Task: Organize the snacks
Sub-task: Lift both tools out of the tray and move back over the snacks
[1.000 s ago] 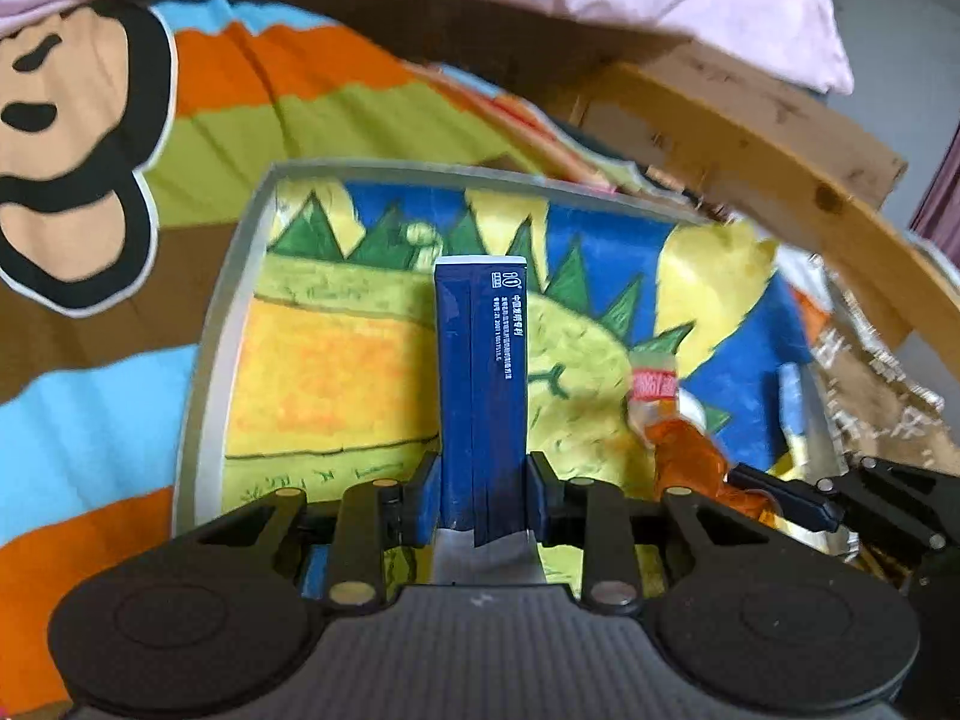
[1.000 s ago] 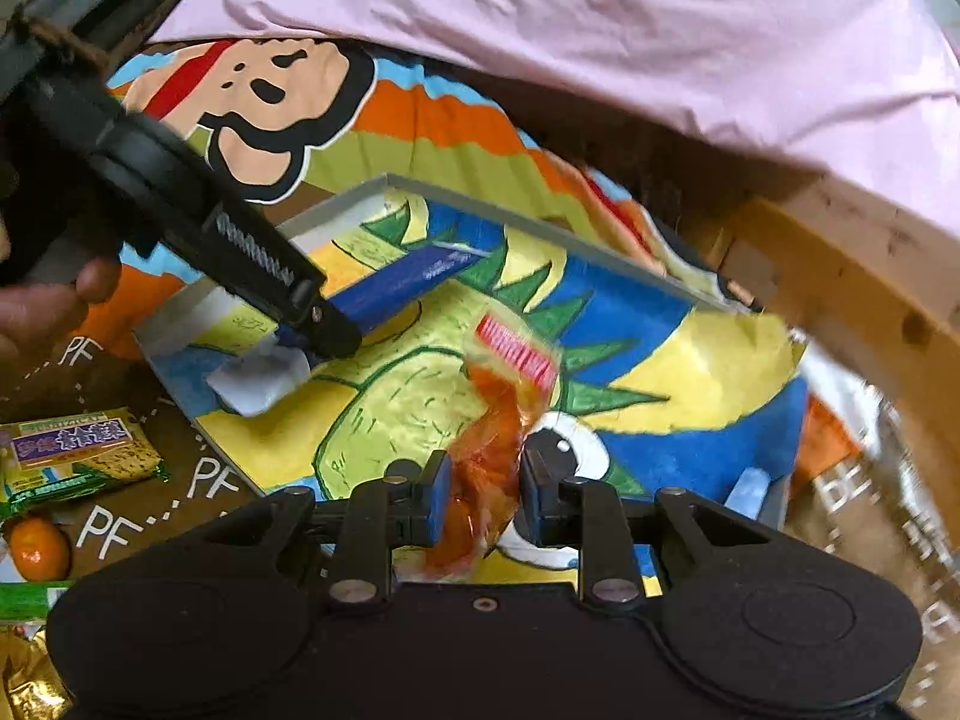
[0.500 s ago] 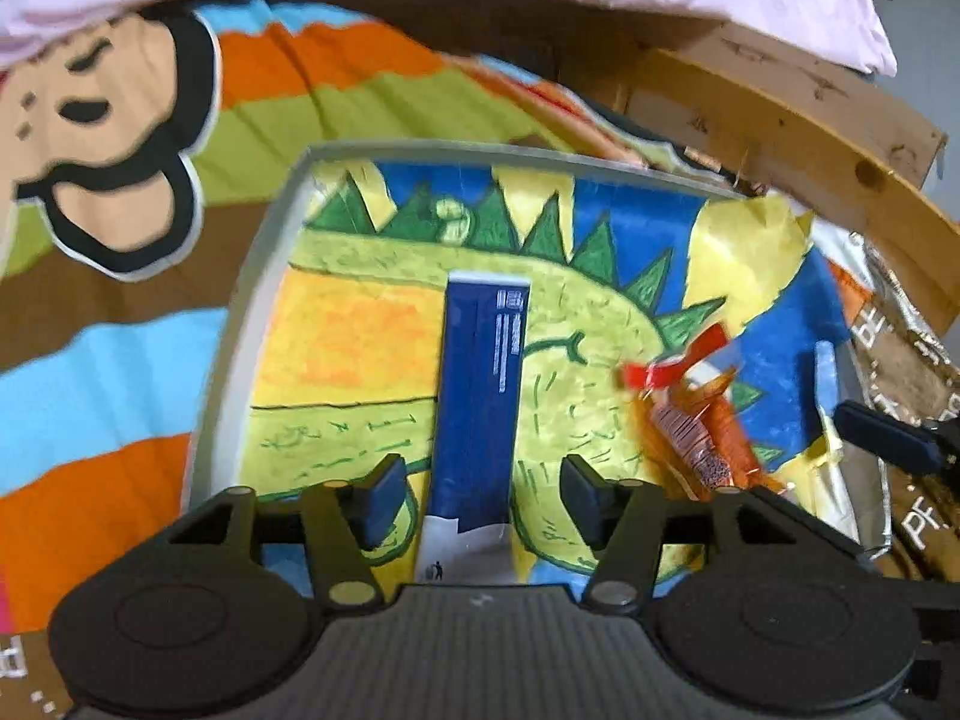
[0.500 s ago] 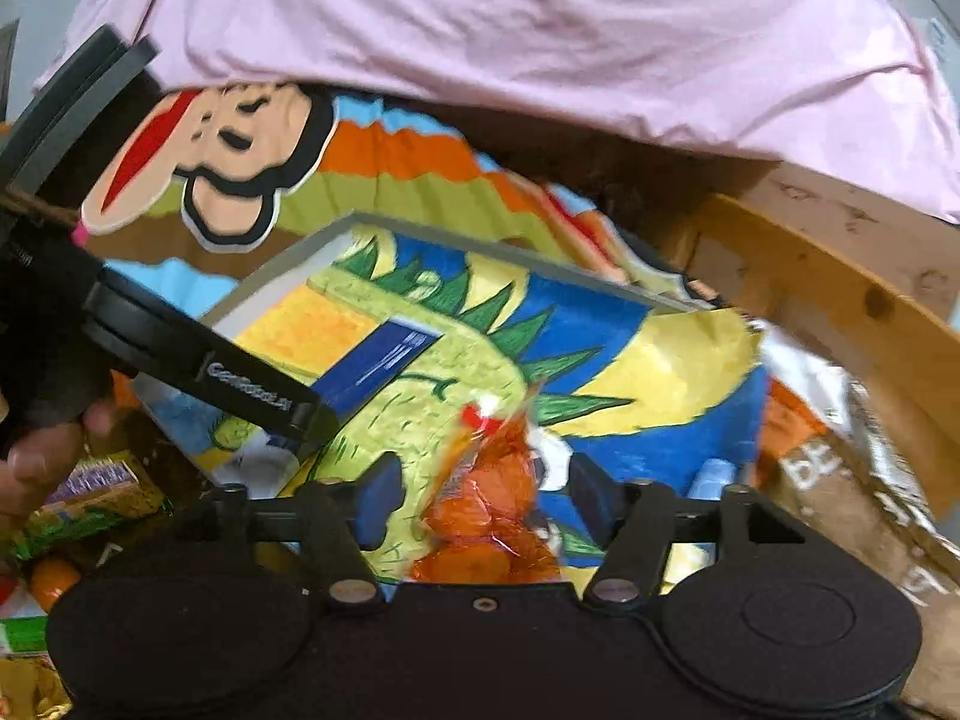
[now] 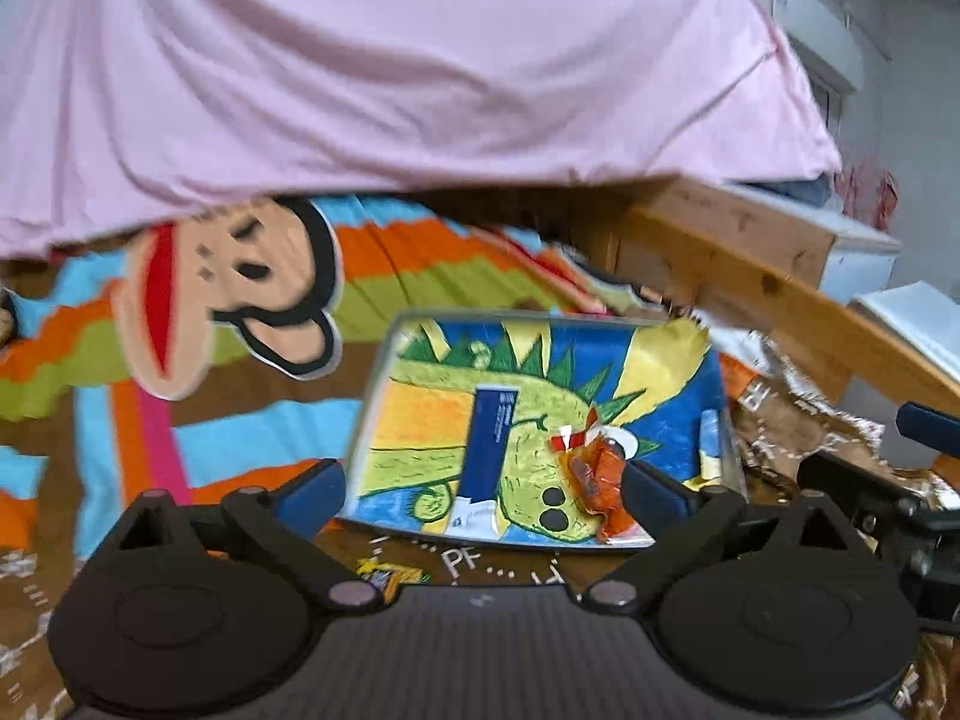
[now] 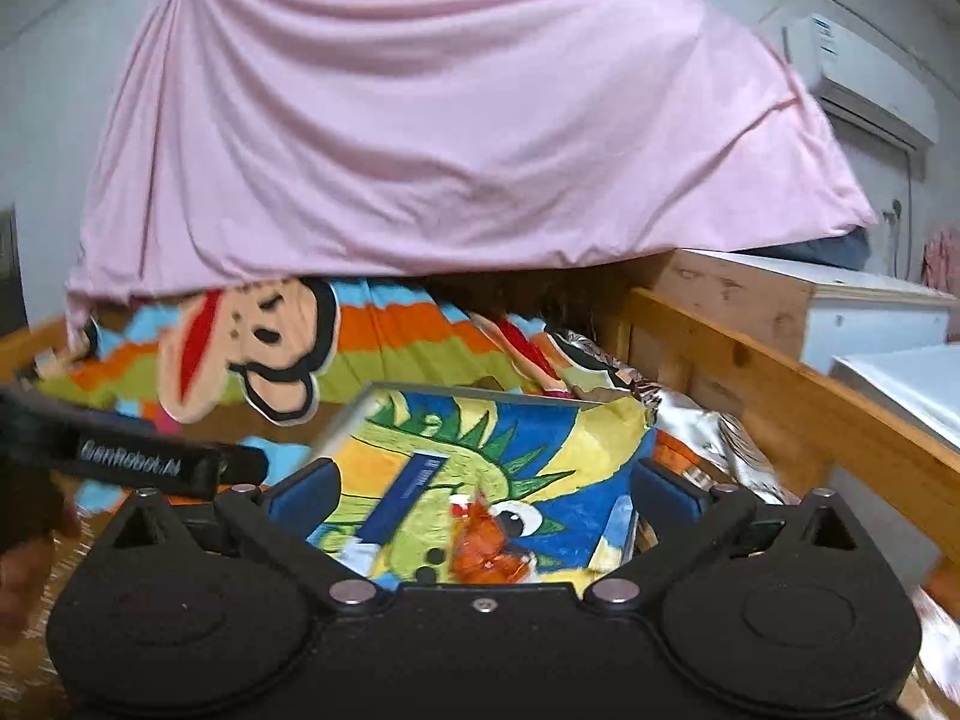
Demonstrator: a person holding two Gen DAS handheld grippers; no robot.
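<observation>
The left gripper [image 5: 483, 489] and the right gripper [image 6: 485, 495] both point somewhat downward with jaws opening wide and nothing between their blue pads, while the left gripper's black body, held by a hand [image 6: 24, 564], shows at the left edge of the right wrist view.

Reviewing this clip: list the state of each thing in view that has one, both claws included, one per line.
Left claw: jaws opening, nothing between them.
Right claw: jaws opening, nothing between them.
Blue snack box: lying flat in the tray, released.
Orange snack packet: lying in the tray beside the box, crumpled, released.
Dinosaur-print tray: resting on the striped blanket, holding both snacks.
</observation>
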